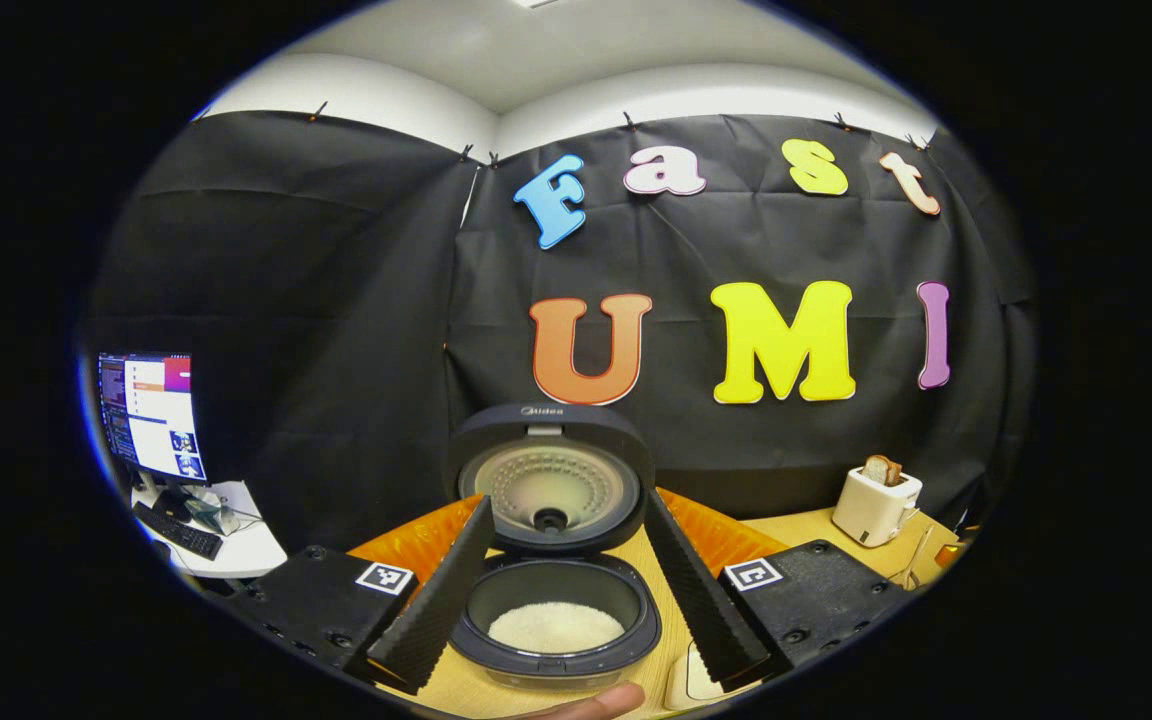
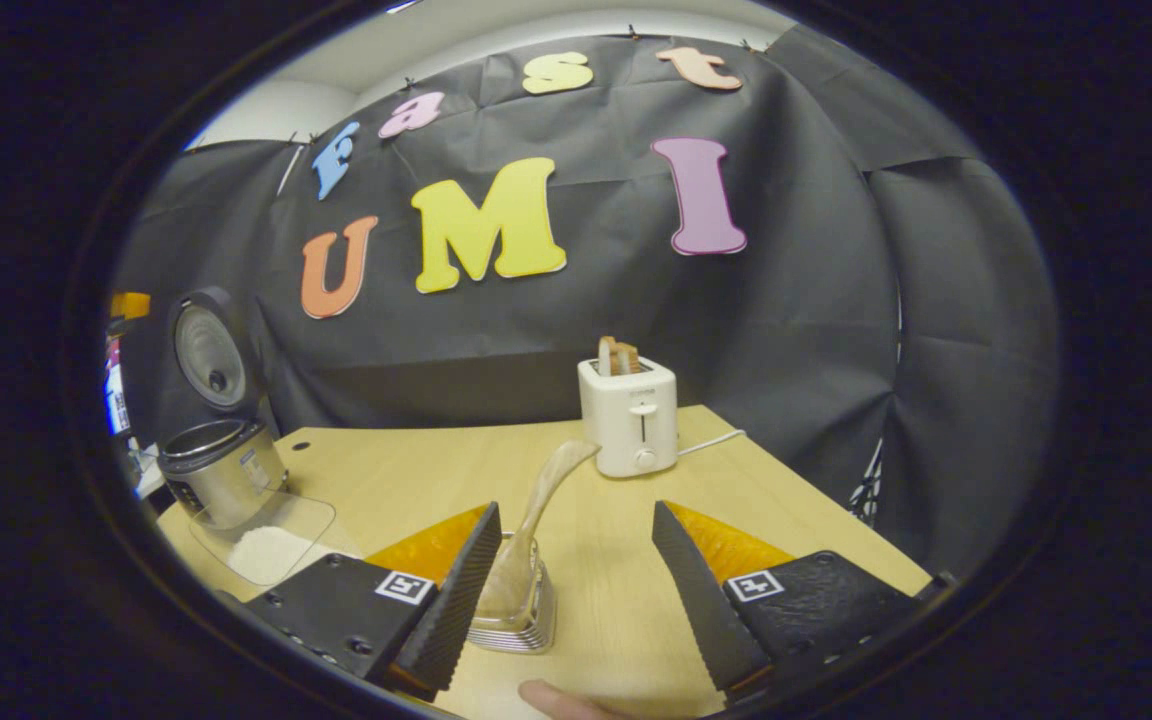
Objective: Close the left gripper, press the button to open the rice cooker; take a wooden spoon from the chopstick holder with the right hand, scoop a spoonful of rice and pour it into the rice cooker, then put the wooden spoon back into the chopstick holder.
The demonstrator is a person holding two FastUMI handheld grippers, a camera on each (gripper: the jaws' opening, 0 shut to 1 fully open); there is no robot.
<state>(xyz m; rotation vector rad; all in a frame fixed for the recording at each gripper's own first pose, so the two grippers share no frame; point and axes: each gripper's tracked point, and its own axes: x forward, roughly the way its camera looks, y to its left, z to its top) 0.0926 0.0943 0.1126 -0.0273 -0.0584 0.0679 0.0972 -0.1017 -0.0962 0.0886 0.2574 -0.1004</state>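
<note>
Two grippers are in play. In the left gripper view, the left gripper (image 1: 566, 590) sits at the bottom centre with its fingers spread wide apart, grasping nothing. Between them stands the rice cooker (image 1: 556, 600), its lid (image 1: 550, 480) already raised upright, and white rice (image 1: 556, 627) lies in the inner pot.

In the right gripper view, the right gripper (image 2: 571, 590) at the bottom centre is also released, fingers well apart. Just beside its left-hand finger stands the chopstick holder (image 2: 516, 610), with the wooden spoon (image 2: 536, 520) rising from it and curving toward the upper right, its end near a white toaster (image 2: 628, 415) at frame centre. At the far left sits the rice cooker again, with a clear container of rice (image 2: 266, 548) in front of it on the wooden table (image 2: 416, 470).

Judging by this, the spoon has not yet been taken. To do it well, the right gripper should shift toward the spoon so the handle sits centred between both fingers, above the holder's rim, then clench firmly and lift straight up. Catching the holder itself could tip it.
</note>
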